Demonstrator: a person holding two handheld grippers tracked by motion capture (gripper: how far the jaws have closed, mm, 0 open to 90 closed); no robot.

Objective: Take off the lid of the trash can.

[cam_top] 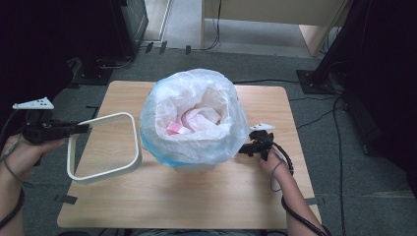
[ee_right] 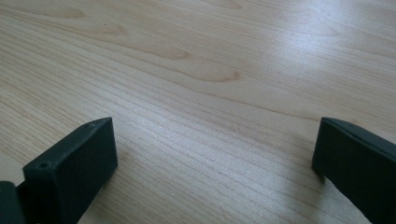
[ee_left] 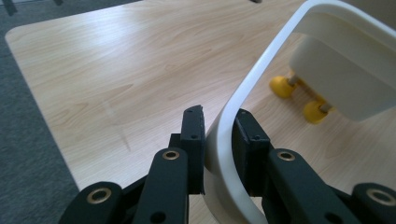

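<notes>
While right fingers point(ee_right: 70, 172) gape, left fingers point(ee_left: 194, 140) pinch rim point(ee_left: 224, 135).

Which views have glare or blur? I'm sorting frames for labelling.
High view: soft overall, dark corners, bin bag bright. Left gripper view: sheen on the table, white ring sharp at the jaws, bin behind blurred. Right gripper view: glare patch upper right.

White ring point(cam_top: 104, 147), yellow wheels point(ee_left: 282, 87), black jaws.
</notes>
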